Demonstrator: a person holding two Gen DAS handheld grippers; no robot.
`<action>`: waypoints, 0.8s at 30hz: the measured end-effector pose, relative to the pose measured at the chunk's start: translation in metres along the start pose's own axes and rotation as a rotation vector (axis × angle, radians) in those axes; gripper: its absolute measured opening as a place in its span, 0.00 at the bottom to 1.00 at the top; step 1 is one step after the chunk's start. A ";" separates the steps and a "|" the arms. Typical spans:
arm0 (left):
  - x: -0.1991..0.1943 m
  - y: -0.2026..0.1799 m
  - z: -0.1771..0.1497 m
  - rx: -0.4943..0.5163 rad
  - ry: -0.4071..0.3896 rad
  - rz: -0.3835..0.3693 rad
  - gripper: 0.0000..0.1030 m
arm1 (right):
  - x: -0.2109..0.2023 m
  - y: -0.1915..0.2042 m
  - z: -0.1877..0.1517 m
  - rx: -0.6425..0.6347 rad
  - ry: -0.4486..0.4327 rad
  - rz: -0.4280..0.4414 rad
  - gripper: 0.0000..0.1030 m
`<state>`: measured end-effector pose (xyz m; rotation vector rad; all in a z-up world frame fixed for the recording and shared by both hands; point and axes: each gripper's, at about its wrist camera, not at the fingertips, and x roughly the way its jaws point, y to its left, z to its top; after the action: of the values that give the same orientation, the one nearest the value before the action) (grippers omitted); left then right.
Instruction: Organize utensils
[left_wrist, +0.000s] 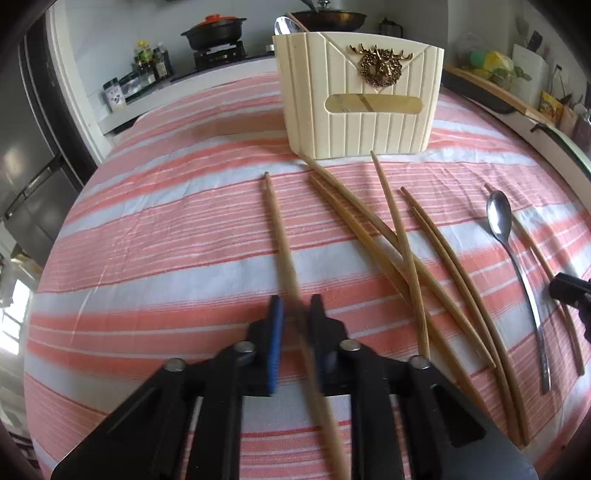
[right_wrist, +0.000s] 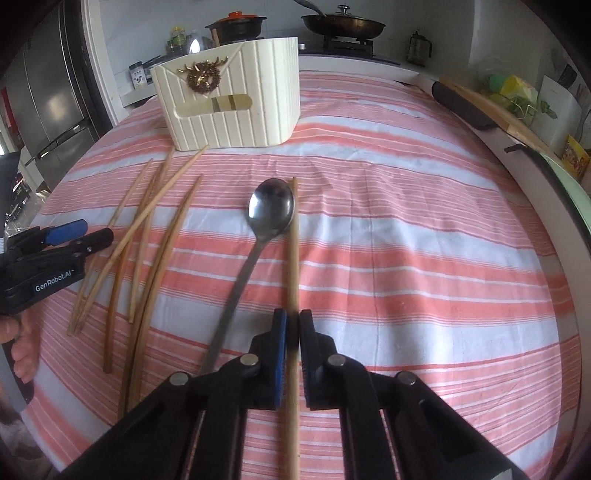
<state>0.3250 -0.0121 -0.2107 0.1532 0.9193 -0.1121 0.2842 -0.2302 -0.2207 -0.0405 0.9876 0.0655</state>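
Observation:
A cream utensil holder (left_wrist: 360, 92) with a gold deer emblem stands at the far side of the striped cloth; it also shows in the right wrist view (right_wrist: 232, 92), with a spoon (left_wrist: 286, 26) inside. My left gripper (left_wrist: 295, 314) is shut on a wooden chopstick (left_wrist: 277, 229) that points toward the holder. My right gripper (right_wrist: 293, 325) is shut on another chopstick (right_wrist: 293, 251) lying beside a metal spoon (right_wrist: 271, 208). Several loose chopsticks (left_wrist: 406, 251) lie crossed between the grippers, also seen in the right wrist view (right_wrist: 147, 236).
The pink and white striped cloth (right_wrist: 406, 221) covers the table. A stove with pots (left_wrist: 218, 33) and bottles (left_wrist: 151, 61) stands behind. A board and clutter (right_wrist: 498, 107) line the right edge. The left gripper (right_wrist: 79, 234) shows at the right view's left edge.

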 end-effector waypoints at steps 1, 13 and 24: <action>-0.001 0.002 -0.001 -0.005 0.000 0.002 0.06 | -0.001 -0.004 -0.001 0.003 0.000 -0.012 0.07; -0.028 0.075 -0.045 -0.181 0.048 0.052 0.06 | -0.027 -0.044 -0.027 0.003 0.043 -0.068 0.07; -0.020 0.085 -0.048 -0.172 0.089 -0.013 0.66 | -0.023 -0.033 -0.022 -0.047 0.108 0.021 0.34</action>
<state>0.2889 0.0807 -0.2160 -0.0071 1.0145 -0.0385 0.2557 -0.2651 -0.2128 -0.0780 1.0948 0.1067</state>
